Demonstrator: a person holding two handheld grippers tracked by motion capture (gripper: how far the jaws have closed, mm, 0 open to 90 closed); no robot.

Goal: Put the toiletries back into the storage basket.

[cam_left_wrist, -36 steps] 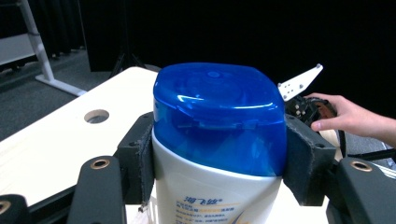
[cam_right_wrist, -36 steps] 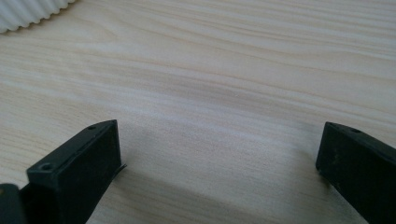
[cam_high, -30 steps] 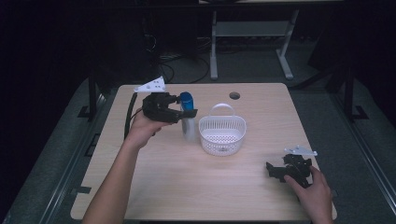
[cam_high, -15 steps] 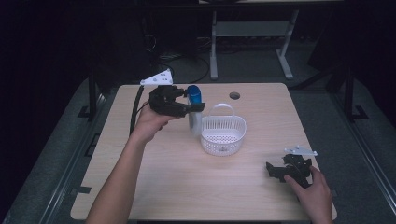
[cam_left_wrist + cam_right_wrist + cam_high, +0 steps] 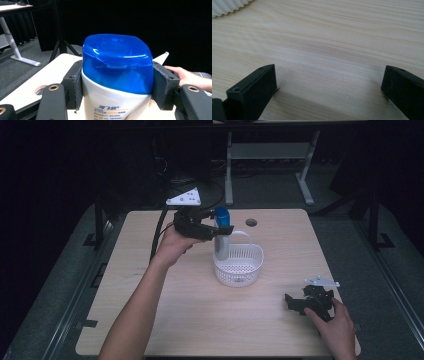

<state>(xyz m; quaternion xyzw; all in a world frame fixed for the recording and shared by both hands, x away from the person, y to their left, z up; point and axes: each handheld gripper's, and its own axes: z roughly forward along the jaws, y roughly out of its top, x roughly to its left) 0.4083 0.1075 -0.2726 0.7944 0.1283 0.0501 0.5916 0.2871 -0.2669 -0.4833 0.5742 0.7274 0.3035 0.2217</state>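
A white bottle with a blue cap (image 5: 221,236) hangs upright over the left rim of the white perforated basket (image 5: 250,268). My left gripper (image 5: 216,230) is shut on the bottle just under the cap. In the left gripper view the blue cap (image 5: 117,62) sits between the two padded jaws, and printed lettering shows on the white body. My right gripper (image 5: 296,303) rests low on the table near the front right corner, and its jaws stand wide apart in the right gripper view (image 5: 328,92) with bare wood between them.
The light wooden table (image 5: 165,320) has a round cable hole (image 5: 251,222) at the back. A black cable (image 5: 159,230) trails from the left gripper. The basket's ribbed edge (image 5: 229,6) shows at the top left of the right gripper view. A desk frame (image 5: 270,160) stands behind the table.
My left gripper has carried the bottle up and to the right, from beside the basket to over its left rim. The right gripper has stayed still.
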